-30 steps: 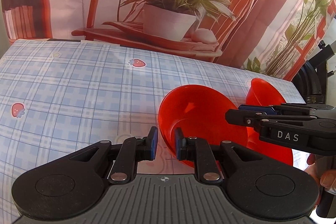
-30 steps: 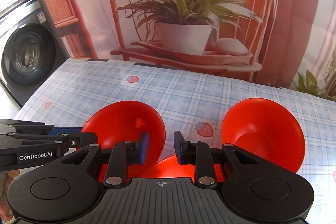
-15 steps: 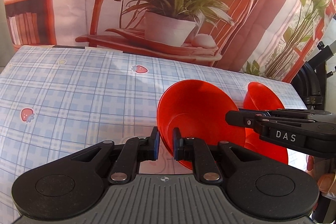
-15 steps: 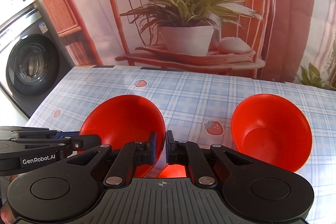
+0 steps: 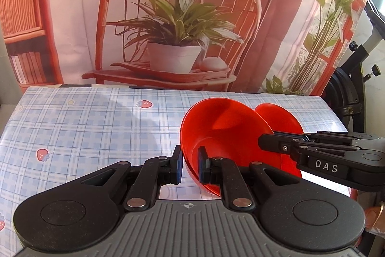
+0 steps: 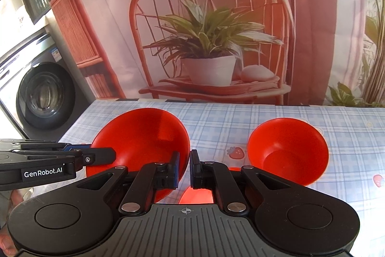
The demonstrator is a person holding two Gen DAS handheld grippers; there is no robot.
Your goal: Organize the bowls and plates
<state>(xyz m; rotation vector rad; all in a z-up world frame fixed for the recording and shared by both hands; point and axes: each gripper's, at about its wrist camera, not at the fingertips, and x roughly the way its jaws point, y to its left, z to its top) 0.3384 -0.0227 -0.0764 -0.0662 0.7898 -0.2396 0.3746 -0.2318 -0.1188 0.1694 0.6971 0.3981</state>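
While your left gripper pinches the near rim of a red bowl, tipped with its mouth facing up and left, your right gripper is pressed nearly together on that bowl's far rim. A second bowl sits upright to the right; open bench lies left.

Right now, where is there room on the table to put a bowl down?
The big free patch is the checked tablecloth left of the held red bowl, out to the table's left edge. A smaller gap lies between that bowl and the small red bowl, by the strawberry print. It is crowded close in, where both hand-held grippers and a third red piece meet.
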